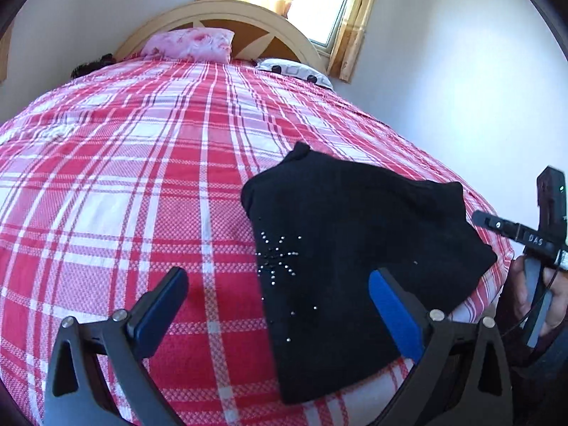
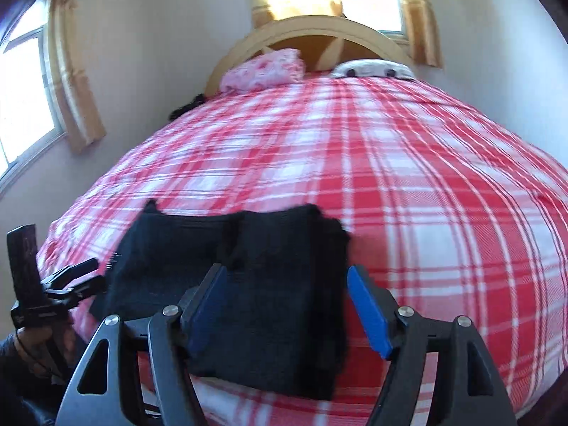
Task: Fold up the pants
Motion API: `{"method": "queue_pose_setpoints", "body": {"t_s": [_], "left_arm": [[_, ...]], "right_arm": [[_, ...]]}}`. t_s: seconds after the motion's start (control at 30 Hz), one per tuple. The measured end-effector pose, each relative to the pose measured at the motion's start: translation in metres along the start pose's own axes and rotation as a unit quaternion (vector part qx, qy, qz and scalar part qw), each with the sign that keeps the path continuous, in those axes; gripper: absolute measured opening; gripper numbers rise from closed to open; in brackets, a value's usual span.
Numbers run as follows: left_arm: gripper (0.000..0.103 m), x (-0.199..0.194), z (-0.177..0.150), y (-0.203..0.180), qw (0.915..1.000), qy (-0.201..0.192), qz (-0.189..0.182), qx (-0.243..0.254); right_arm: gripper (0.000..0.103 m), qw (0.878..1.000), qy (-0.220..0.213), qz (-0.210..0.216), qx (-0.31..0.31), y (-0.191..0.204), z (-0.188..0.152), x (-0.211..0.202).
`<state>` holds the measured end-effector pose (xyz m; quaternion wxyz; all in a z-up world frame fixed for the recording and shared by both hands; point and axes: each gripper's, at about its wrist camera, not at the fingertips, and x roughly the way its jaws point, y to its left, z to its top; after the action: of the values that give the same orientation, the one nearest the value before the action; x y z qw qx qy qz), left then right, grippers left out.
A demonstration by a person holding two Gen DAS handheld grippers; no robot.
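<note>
Red-and-white plaid bedspread point(image 1: 142, 163) fills most of both views, running from the bottom edge up to a curved wooden headboard point(image 1: 227, 12) at top centre. Sunlit window point(image 1: 319, 3) above the headboard; a second window point(image 2: 21, 99) at the left edge of the right wrist view. Two pillows against the headboard: pink floral pillow point(image 1: 191, 44) on the left, white pillow with dark shapes point(image 1: 298, 71) to its right.

Black pants point(image 1: 355, 255) lie folded into a compact bundle on the bedspread, lower right of the left wrist view, near the bed's near edge. Small silver studs point(image 1: 278, 255) in a starburst pattern show on the bundle's left part. In the right wrist view the pants sit at lower centre, slightly blurred.

Left gripper point(image 1: 278, 305) at the bottom of its own frame: jaws spread wide, nothing between the blue pads; right pad over the pants, left pad over bare plaid. Whether the pad touches the cloth, cannot tell.

Right gripper point(image 2: 287, 305) at the bottom of its frame: jaws wide apart, gripping nothing, pants seen between and beyond the pads. Its body also appears at the right edge of the left wrist view, with a hand point(image 1: 532, 291) on the handle.
</note>
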<state>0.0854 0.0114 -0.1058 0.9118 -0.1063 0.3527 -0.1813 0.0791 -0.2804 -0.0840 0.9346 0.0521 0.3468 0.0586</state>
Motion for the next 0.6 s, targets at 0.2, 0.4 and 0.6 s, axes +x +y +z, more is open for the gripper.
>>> {"method": "queue_pose_setpoints", "body": {"t_s": [0.2, 0.4, 0.6], "left_arm": [[0.103, 0.016, 0.003, -0.011, 0.9996, 0.012, 0.007, 0.025], [0.103, 0.027, 0.007, -0.019, 0.9981, 0.034, 0.035, 0.038], [0.103, 0.038, 0.011, -0.022, 0.9961, 0.064, 0.049, 0.035]], "right_arm": [[0.071, 0.996, 0.041, 0.036, 0.068, -0.029, -0.01, 0.029], [0.071, 0.996, 0.023, 0.047, 0.07, -0.03, -0.014, 0.033], [0.071, 0.995, 0.023, 0.067, 0.076, -0.027, -0.017, 0.035]]}}
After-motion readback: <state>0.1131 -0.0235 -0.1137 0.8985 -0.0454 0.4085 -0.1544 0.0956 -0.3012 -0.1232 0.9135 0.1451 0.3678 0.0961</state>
